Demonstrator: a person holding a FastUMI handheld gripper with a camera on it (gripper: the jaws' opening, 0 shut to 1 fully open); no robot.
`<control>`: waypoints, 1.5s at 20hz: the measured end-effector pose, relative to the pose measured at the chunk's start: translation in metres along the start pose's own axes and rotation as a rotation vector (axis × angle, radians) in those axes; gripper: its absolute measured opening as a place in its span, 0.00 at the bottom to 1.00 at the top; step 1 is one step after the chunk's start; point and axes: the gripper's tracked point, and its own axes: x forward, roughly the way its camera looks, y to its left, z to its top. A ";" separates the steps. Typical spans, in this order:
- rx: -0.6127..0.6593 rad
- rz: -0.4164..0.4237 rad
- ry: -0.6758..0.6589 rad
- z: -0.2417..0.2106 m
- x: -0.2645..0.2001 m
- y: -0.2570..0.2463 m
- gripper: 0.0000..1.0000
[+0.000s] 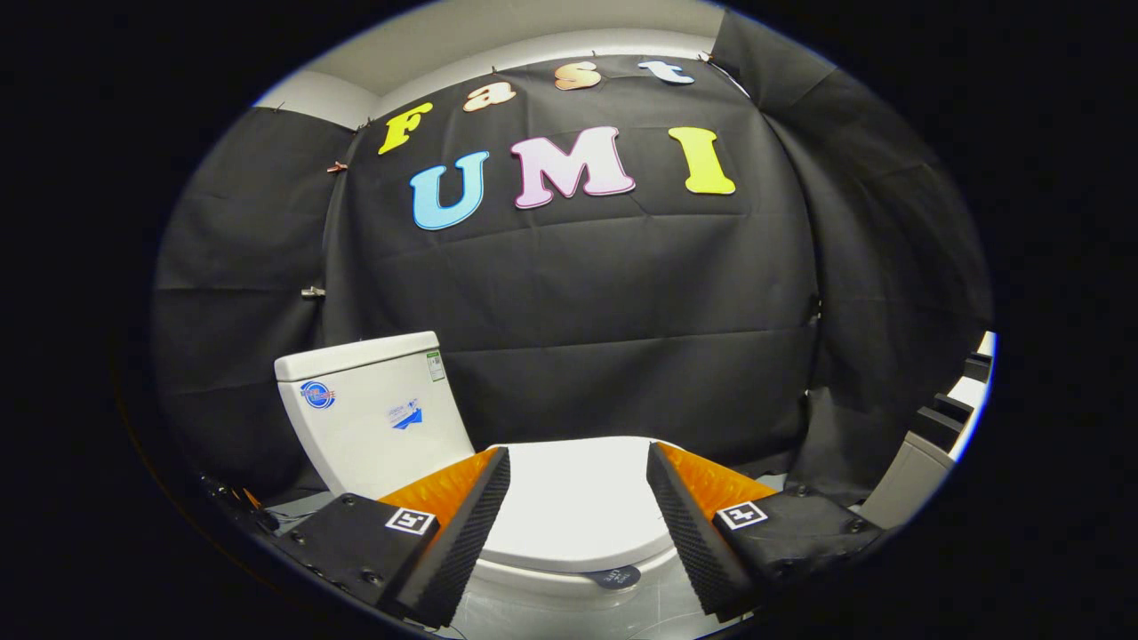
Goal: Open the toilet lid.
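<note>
A white toilet stands just ahead of my fingers, seen from its side. Its lid (576, 502) lies flat and closed over the bowl, and shows in the gap between my two fingers. The white tank (369, 409) rises at the left, behind my left finger. My gripper (578, 467) is open, its fingers wide apart above the lid's near edge, touching nothing. A small dark round sticker (615, 578) sits on the bowl's side below the lid rim.
Black cloth hangs close behind the toilet and wraps round both sides. A grey and black stepped frame (942, 427) stands at the right. Some cables (233, 498) lie on the pale floor to the left of the tank.
</note>
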 end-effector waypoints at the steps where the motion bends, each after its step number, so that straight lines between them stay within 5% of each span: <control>1: 0.001 0.000 0.001 0.000 0.000 0.001 0.99; 30: 0.010 -0.012 0.031 -0.010 0.001 -0.011 0.99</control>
